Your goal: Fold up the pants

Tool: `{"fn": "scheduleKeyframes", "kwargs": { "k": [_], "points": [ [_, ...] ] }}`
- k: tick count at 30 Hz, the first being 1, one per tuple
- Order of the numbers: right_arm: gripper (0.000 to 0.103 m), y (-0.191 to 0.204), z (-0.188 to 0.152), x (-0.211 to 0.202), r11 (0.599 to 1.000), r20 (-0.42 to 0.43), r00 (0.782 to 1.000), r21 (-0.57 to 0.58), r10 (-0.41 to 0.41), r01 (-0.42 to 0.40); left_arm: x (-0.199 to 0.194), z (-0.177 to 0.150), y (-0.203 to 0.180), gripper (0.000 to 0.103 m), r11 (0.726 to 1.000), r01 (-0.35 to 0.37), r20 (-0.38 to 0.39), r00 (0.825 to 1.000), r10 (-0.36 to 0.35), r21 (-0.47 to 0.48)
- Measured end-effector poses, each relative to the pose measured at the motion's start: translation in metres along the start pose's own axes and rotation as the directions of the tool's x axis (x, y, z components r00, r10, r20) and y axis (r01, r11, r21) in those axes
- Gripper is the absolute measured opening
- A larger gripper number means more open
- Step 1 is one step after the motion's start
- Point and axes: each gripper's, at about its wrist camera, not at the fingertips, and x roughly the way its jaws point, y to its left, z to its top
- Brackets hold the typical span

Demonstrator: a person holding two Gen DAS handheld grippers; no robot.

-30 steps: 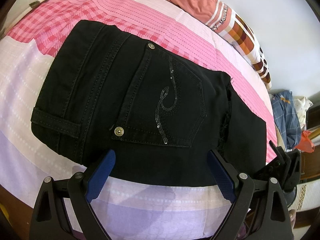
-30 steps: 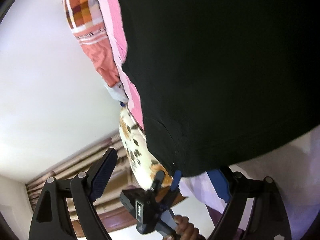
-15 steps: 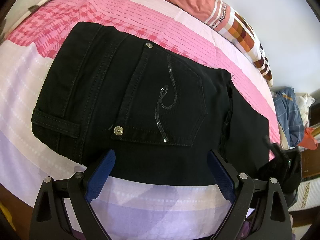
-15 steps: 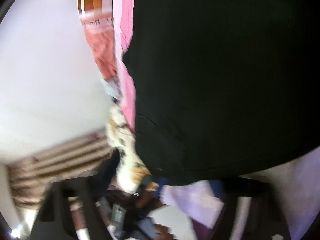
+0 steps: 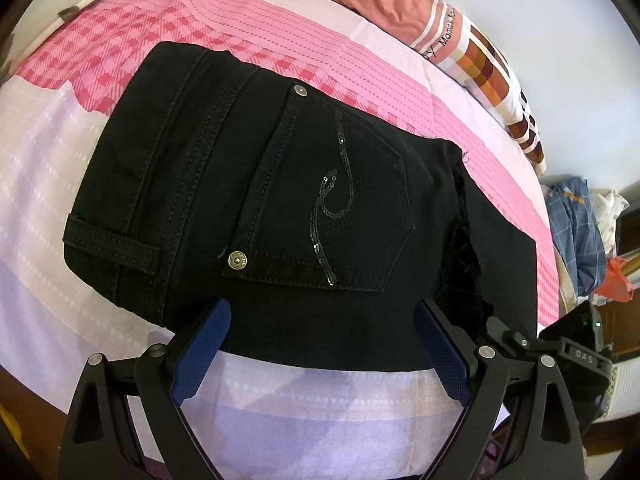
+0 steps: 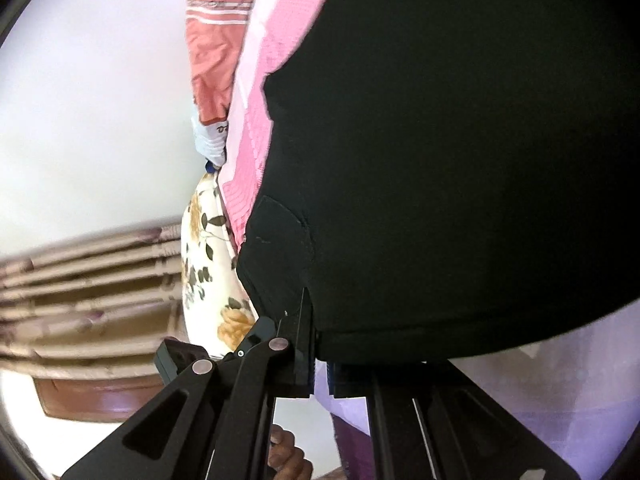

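Your right gripper [image 6: 320,364] is clenched on the near hem edge of the black jeans [image 5: 280,208], whose long axis runs sideways from the sequinned back pocket [image 5: 332,216]; your left gripper [image 5: 320,344] hangs released at that pocket's near side.

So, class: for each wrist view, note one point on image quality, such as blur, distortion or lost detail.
Left wrist view: sharp, and the black pants show stitching and sequins, though the fisheye bends the bedspread into a dome. Right wrist view: the curtain is smeared by motion blur, and the pants read as flat black without detail.
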Motion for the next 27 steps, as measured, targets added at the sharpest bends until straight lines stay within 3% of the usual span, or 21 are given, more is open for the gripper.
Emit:
{"fn": "scheduleKeyframes", "kwargs": {
  "k": [4,8,10,12,13,15,16,17,27],
  "points": [
    [0.005,0.003,-0.001,0.004,0.999,-0.002,0.999,0.001,0.036,-0.036,0.000,-0.001,-0.001,0.093,1.000,-0.009,0.003,1.000,0.009,0.009],
    [0.007,-0.002,0.007,0.009,0.989,0.020,0.991,0.058,0.133,-0.134,0.001,-0.002,-0.002,0.093,1.000,-0.017,0.004,1.000,0.017,0.016],
    [0.009,-0.007,0.011,0.019,0.982,-0.015,0.986,0.085,0.168,-0.166,0.001,-0.002,-0.002,0.093,1.000,-0.020,0.005,1.000,0.020,0.021],
    [0.020,-0.021,0.009,0.036,0.975,-0.088,0.983,0.168,0.159,-0.143,0.002,-0.002,-0.003,0.094,0.999,-0.021,0.007,1.000,0.021,0.026],
    [0.034,-0.029,0.007,0.040,0.968,-0.106,0.981,0.211,0.161,-0.136,0.002,-0.002,-0.004,0.094,0.999,-0.024,0.007,1.000,0.024,0.031],
    [0.047,-0.026,0.004,0.037,0.970,-0.114,0.979,0.196,0.166,-0.141,0.003,-0.003,-0.005,0.094,0.999,-0.028,0.003,1.000,0.028,0.035],
    [0.059,-0.026,0.002,0.034,0.960,-0.114,0.974,0.224,0.197,-0.168,0.003,-0.003,-0.005,0.094,0.999,-0.027,0.002,1.000,0.027,0.037],
    [0.064,-0.026,-0.001,0.029,0.957,-0.109,0.973,0.233,0.205,-0.176,0.002,-0.002,-0.004,0.094,0.999,-0.024,0.001,1.000,0.024,0.033],
    [0.064,-0.030,0.003,-0.006,0.961,0.019,0.988,0.227,0.155,-0.155,0.002,-0.002,-0.002,0.094,1.000,-0.010,-0.001,1.000,0.010,0.018]
  ]
}}
